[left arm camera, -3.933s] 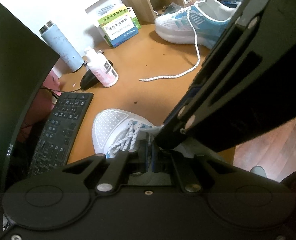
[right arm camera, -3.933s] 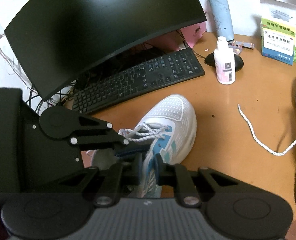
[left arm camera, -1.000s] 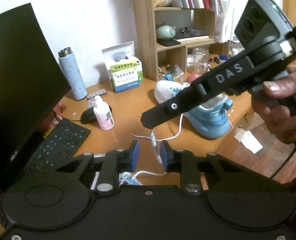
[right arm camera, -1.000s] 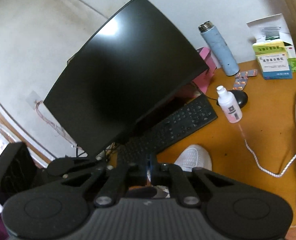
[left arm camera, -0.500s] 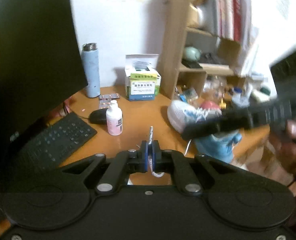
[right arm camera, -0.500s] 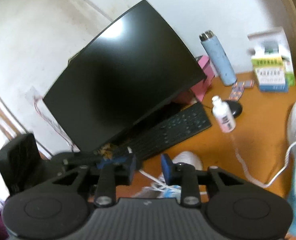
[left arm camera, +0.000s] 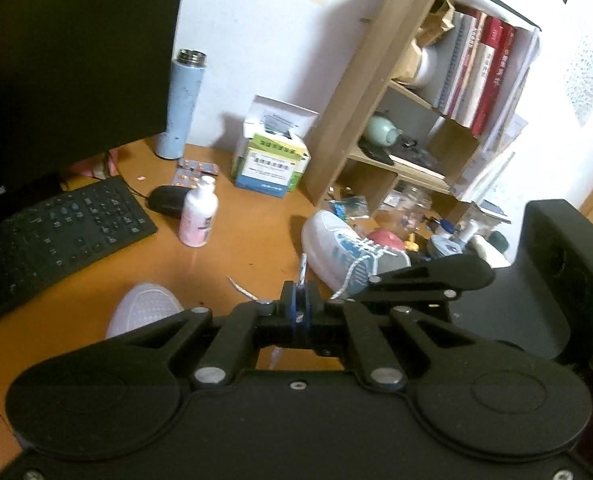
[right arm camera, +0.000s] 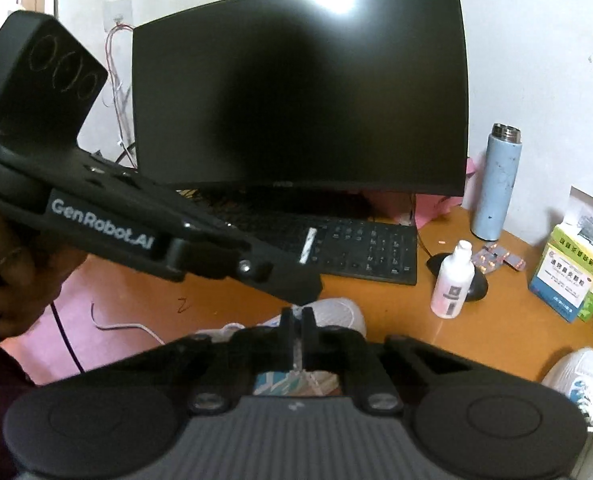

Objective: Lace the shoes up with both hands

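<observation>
**Colours and patterns on view**

Desk (right arm camera: 508,332): orange-brown. Near shoe (right arm camera: 336,312): white mesh toe, teal striping. Far shoe (left arm camera: 336,248): white with blue stripes, white laces. Lace end (left arm camera: 302,270): white, flecked. Flask (right arm camera: 496,184): pale blue, steel-capped. Bottle (right arm camera: 452,284): white and pink. Carton (left arm camera: 272,160): green, white, blue. Keyboard (right arm camera: 368,248), monitor (right arm camera: 296,92): black.

A dark monitor (right arm camera: 296,92) fills the space straight ahead of the right fingers, with a black keyboard (right arm camera: 360,248) lying just below it. To the right of those fingers stand a white bottle (right arm camera: 452,286) in front of a black mouse (right arm camera: 478,284), blister packs (right arm camera: 496,258), a pale blue flask (right arm camera: 496,182) and a green and white box (right arm camera: 568,268). Ahead and to the right of the left fingers rises a wooden shelf (left arm camera: 356,92) holding red books (left arm camera: 484,68), a green teapot (left arm camera: 380,130) and a glass jar (left arm camera: 414,200). All rest on the orange desk (left arm camera: 252,220).
</observation>
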